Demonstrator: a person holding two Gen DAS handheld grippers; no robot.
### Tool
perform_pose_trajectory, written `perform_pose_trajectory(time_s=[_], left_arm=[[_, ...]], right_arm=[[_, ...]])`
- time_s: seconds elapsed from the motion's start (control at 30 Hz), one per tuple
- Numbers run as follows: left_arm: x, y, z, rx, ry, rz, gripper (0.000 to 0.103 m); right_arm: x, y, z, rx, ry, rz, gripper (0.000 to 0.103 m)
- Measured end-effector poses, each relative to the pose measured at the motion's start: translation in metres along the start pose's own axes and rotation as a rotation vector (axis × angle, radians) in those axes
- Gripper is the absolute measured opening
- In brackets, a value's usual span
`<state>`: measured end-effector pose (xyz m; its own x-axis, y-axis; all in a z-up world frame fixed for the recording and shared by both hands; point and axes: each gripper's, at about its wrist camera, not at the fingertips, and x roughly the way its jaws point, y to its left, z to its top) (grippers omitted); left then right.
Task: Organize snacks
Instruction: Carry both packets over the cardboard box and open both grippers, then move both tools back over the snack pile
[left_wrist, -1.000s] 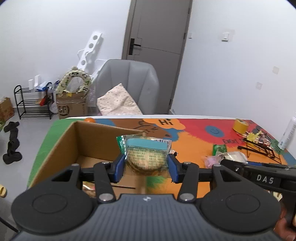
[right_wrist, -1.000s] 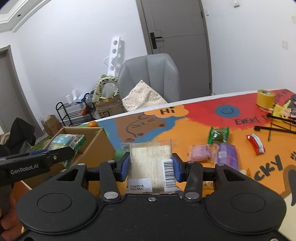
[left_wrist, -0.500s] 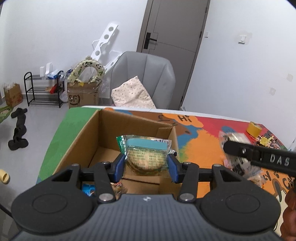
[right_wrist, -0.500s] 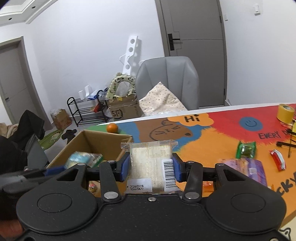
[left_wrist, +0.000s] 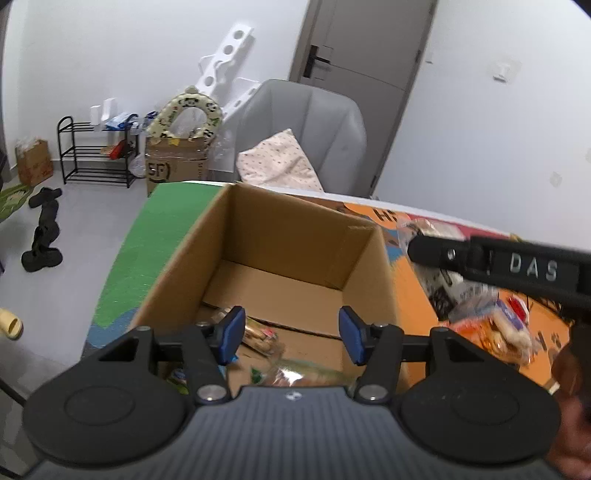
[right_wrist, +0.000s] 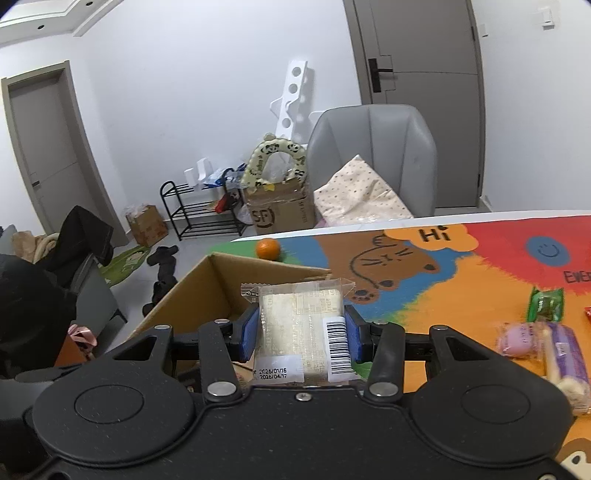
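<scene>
The open cardboard box (left_wrist: 280, 236) stands at the left end of the table. My left gripper (left_wrist: 291, 334) hangs over its near side, its jaws opening with nothing between the blue pads (left_wrist: 232, 332). Below them the green-edged snack packet (left_wrist: 303, 374) lies blurred inside the box, beside another packet (left_wrist: 258, 336). My right gripper (right_wrist: 301, 334) is shut on a clear-wrapped pale cake packet (right_wrist: 295, 317) with a barcode label, held over the box's right wall (right_wrist: 207, 291). In the left wrist view one finger (left_wrist: 517, 264) of the right gripper crosses at the right.
The colourful table mat (right_wrist: 461, 288) carries an orange (right_wrist: 268, 249) behind the box, a green packet (right_wrist: 546, 304), and pink (right_wrist: 517, 338) and purple (right_wrist: 565, 354) packets at the right. A grey chair (right_wrist: 373, 147) stands behind the table. A person's hand (left_wrist: 569, 369) shows at the right edge.
My left gripper moved over the box, widened and let go of the green-edged packet, which dropped inside. My right gripper carried the cake packet left, up to the box.
</scene>
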<state>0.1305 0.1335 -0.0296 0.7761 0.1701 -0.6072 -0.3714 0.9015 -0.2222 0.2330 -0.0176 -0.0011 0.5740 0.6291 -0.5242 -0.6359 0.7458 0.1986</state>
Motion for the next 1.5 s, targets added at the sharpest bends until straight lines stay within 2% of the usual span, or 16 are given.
perform_pose_trajectory(time_s=[0.2,0.5,0.6,0.67,0.73,0.83,1.17,1.5], left_arm=[[-0.008,0.008,0.007,-0.016,-0.021,0.011,0.056],[-0.018,0.018,0.014,-0.032,-0.052,0.043,0.067],[-0.020,0.020,0.015,-0.036,-0.061,0.054,0.073],[-0.020,0.019,0.016,-0.031,-0.066,0.057,0.077],[-0.020,0.017,0.017,-0.022,-0.073,0.071,0.085],[-0.018,0.010,0.017,-0.010,-0.081,0.087,0.090],[-0.013,-0.012,0.014,0.022,-0.079,0.055,0.093],[-0.007,-0.044,0.006,0.068,-0.067,0.009,0.094]], right_arm=[[0.003,0.013,0.002,-0.007,0.002,0.032,0.044],[0.009,0.022,0.011,0.043,-0.020,0.116,0.045],[0.007,0.018,0.012,0.072,-0.039,0.155,0.056],[0.005,0.013,0.012,0.082,-0.046,0.147,0.071],[-0.001,0.005,0.011,0.096,-0.052,0.133,0.072],[-0.008,-0.008,0.009,0.115,-0.056,0.110,0.076],[-0.024,-0.043,-0.012,0.140,-0.030,0.017,0.090],[-0.047,-0.080,-0.027,0.188,-0.036,-0.051,0.097]])
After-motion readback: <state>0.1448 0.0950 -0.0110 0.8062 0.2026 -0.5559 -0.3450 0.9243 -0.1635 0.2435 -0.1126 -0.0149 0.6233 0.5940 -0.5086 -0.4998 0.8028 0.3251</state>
